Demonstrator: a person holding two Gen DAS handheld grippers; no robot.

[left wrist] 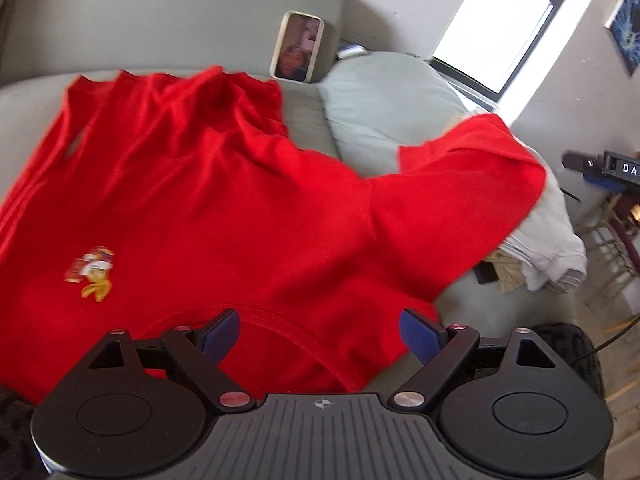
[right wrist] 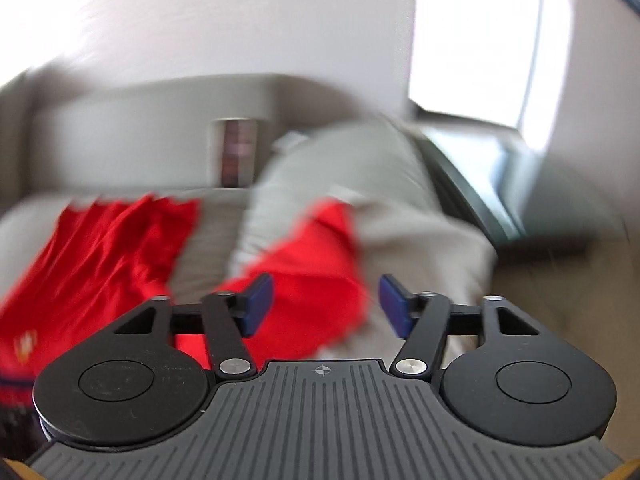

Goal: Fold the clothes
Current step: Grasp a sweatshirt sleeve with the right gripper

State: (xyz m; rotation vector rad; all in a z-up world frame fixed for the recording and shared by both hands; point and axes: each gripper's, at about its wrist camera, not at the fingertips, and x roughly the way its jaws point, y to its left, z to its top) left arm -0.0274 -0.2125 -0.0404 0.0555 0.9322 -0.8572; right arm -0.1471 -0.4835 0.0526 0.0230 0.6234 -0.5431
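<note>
Shirt: red shirt (left wrist: 208,200) spread on the grey couch (left wrist: 160,20), right sleeve draped over a pillow (left wrist: 384,96).
Left gripper (left wrist: 320,336): spread, empty, above the collar.
Right gripper (right wrist: 326,306): spread, empty, over the sleeve.
Surroundings: phone (left wrist: 297,46) propped far; folded clothes (left wrist: 548,240) right.

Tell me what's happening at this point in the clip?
A person is working on a red shirt spread over a grey couch, using two handheld grippers. The shirt is not folded: its body lies rumpled on the seat and one sleeve drapes over a grey cushion. The left gripper hangs open above the collar end and the right gripper is open near the sleeve; neither holds cloth. The right wrist view is motion-blurred.
</note>
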